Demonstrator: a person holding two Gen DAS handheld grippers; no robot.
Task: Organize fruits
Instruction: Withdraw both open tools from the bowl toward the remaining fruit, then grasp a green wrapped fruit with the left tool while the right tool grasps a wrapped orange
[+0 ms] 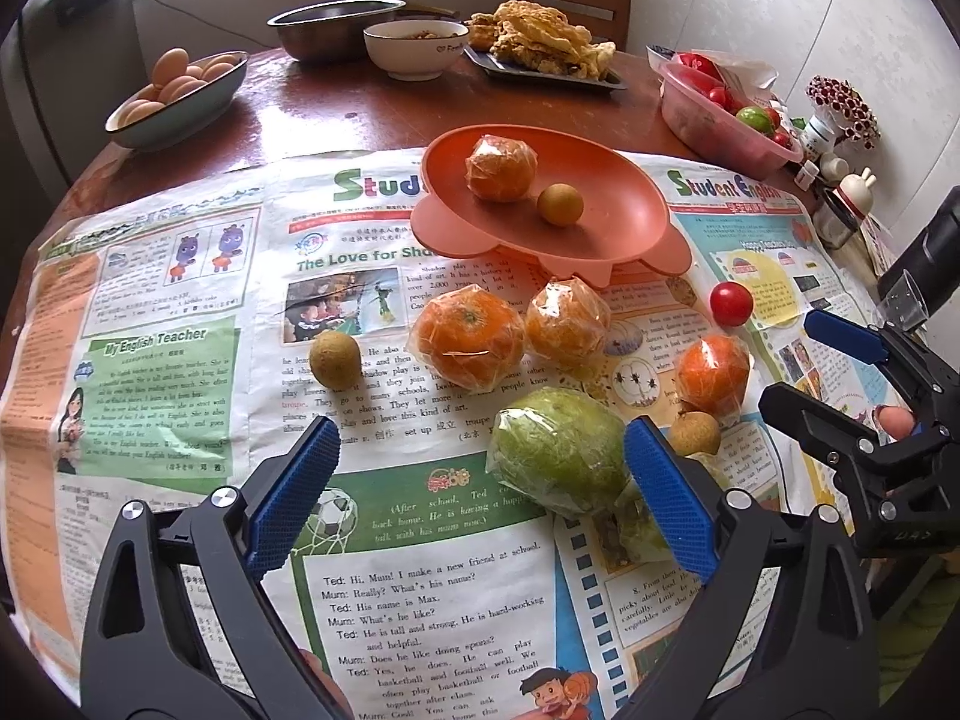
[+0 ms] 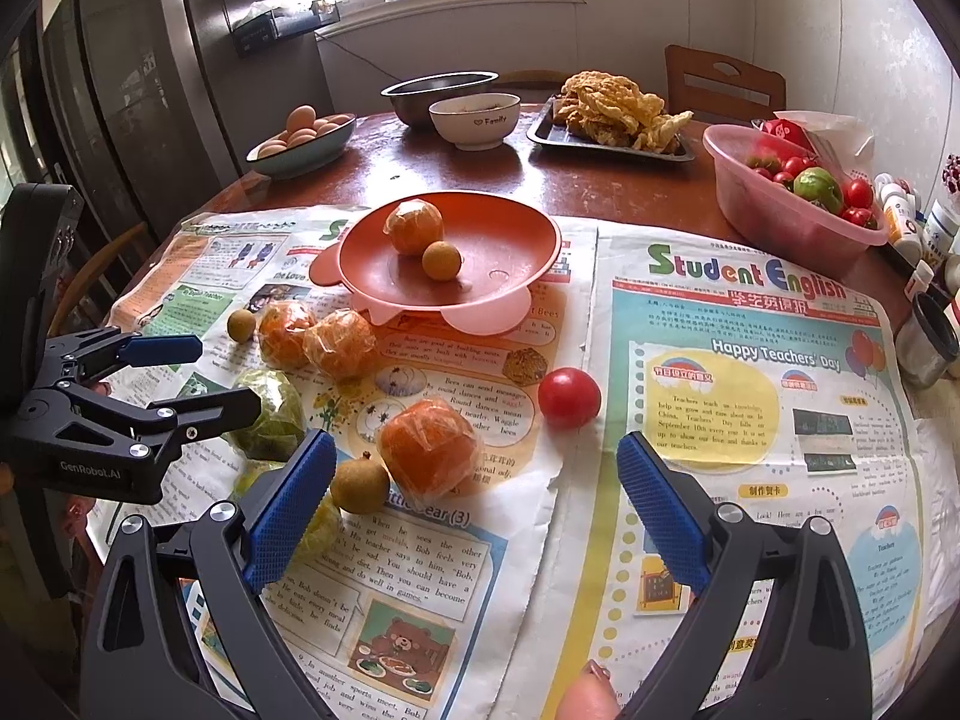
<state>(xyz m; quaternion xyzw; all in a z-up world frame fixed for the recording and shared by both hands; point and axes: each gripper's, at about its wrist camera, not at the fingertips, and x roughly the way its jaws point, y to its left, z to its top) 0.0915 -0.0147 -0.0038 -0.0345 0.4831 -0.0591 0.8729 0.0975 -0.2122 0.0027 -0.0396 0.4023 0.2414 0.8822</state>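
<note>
While both pairs of tongs are hanging above the newspaper, we are holding nothing in either. Our left tongs [image 1: 480, 462] are standing wide apart, framing a green fruit in plastic wrap [image 1: 558, 450] that is lying on the newspaper [image 1: 420, 570]; its right side is sitting just beside the right pad, though we cannot tell whether they are touching. Our right tongs [image 2: 477, 480] are gaping too, over bare paper, with a wrapped orange [image 2: 429, 447] and a small brown longan [image 2: 360, 483] touching each other just beside the left pad, and a red tomato [image 2: 569, 397] lying a little farther out.

Beyond the green fruit, two more wrapped oranges [image 1: 468, 339] are resting side by side, touching, with another longan [image 1: 335, 358] near them on the left. Farther out, an orange-pink plate [image 1: 612, 222] is sitting on the newspaper, holding one wrapped orange [image 1: 501, 169] and one longan [image 1: 560, 204], just beside each other.

Across the brown counter [image 1: 324, 102] behind, we are seeing a dish of eggs [image 1: 180, 96], a steel bowl [image 1: 336, 24], a white bowl [image 1: 414, 51], a tray of fried food [image 1: 540, 42] and a pink tub of tomatoes [image 1: 714, 114].
</note>
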